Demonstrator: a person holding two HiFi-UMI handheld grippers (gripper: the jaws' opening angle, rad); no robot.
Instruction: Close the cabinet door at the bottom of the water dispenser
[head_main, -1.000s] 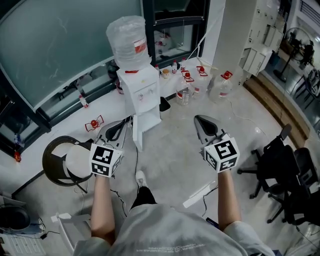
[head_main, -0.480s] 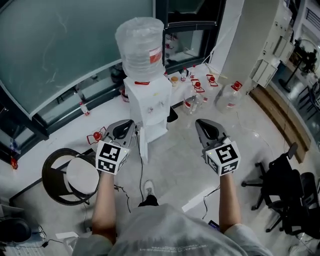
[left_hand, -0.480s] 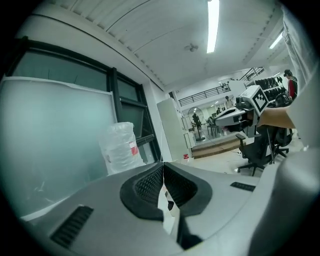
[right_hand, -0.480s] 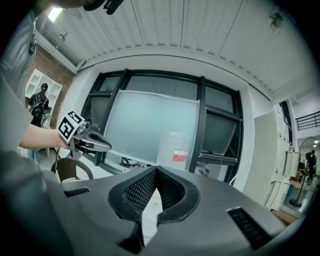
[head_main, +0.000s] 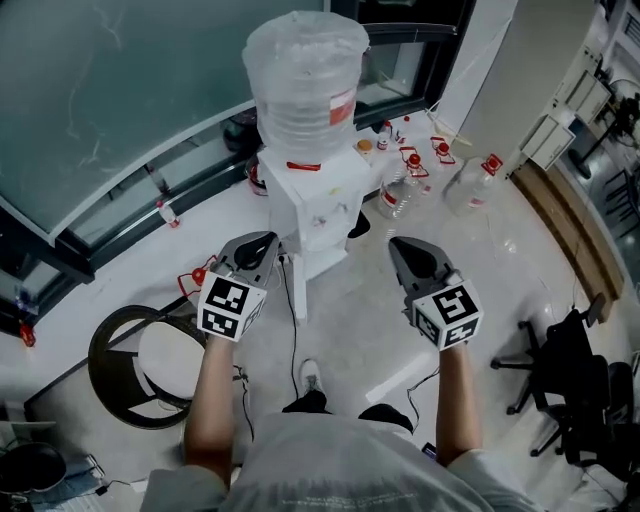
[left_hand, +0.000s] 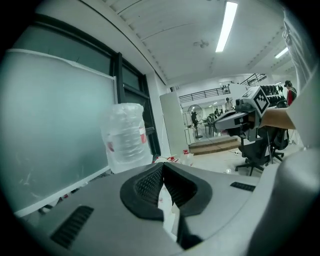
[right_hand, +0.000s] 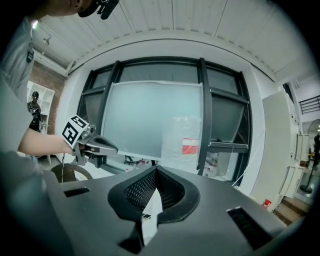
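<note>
Pale floor (head_main: 350, 320), water dispenser (head_main: 318, 215) standing on it, red-capped bottles (head_main: 468, 188) beside, office chair (head_main: 570, 380) right

Down low on the water dispenser (head_main: 315, 215), the cabinet door (head_main: 298, 295) shows only as a thin white edge in the head view, and the cabinet's inside is out of sight. In the left gripper view, the left gripper (left_hand: 163, 170) blocks everything below the bottle (left_hand: 127, 139). Same story in the right gripper view: the right gripper (right_hand: 155, 172) covers the dispenser's body. Labels on the small bottles (head_main: 412, 160) are too small to read. The office chair (head_main: 570, 395) runs off the right edge.
</note>
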